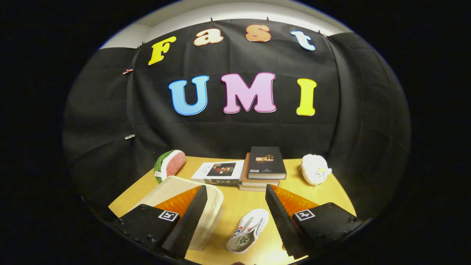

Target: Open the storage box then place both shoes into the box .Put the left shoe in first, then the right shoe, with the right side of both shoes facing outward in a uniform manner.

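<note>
My gripper [235, 217] hangs open above the wooden table [235, 202], its two black fingers wide apart with nothing held. A small white shoe [247, 231] with red and blue marks lies on the table between the fingers, nearer the right one, toe pointing away. The cream storage box [173, 189] sits at the left with its lid on; the left finger [189, 221] overlaps its near right corner in the view.
Beyond the fingers lies a stack of books [263, 167] with a thin white book [219, 172] beside it. A watermelon-slice toy [169, 164] rests at the back left and a white plush toy [315, 169] at the back right.
</note>
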`<action>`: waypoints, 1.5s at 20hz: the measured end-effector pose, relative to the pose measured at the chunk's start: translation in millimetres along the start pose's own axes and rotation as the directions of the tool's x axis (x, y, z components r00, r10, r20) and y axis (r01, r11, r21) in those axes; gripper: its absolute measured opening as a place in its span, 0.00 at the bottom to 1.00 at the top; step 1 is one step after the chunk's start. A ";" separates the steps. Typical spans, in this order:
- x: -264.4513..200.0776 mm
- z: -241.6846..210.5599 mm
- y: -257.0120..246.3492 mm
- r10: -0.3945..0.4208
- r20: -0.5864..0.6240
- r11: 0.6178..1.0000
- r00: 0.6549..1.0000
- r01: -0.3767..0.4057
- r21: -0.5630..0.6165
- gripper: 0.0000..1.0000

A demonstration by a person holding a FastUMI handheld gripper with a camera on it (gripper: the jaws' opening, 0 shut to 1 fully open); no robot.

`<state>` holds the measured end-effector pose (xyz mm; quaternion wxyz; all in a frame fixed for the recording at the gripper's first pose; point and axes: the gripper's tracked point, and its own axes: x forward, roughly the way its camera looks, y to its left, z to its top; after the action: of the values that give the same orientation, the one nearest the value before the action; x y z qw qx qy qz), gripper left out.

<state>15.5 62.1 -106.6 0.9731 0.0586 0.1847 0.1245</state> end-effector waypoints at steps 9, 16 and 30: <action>14.5 -91.1 43.4 0.249 -0.325 0.939 0.912 -0.146 0.311 0.98; 19.3 -156.3 66.8 0.422 -0.475 0.813 0.772 -0.091 0.575 0.98; 20.6 -152.6 92.0 0.577 -0.523 0.728 0.628 -0.105 0.678 0.22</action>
<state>-43.4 166.4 -240.1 0.7110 0.3402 0.5547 0.2665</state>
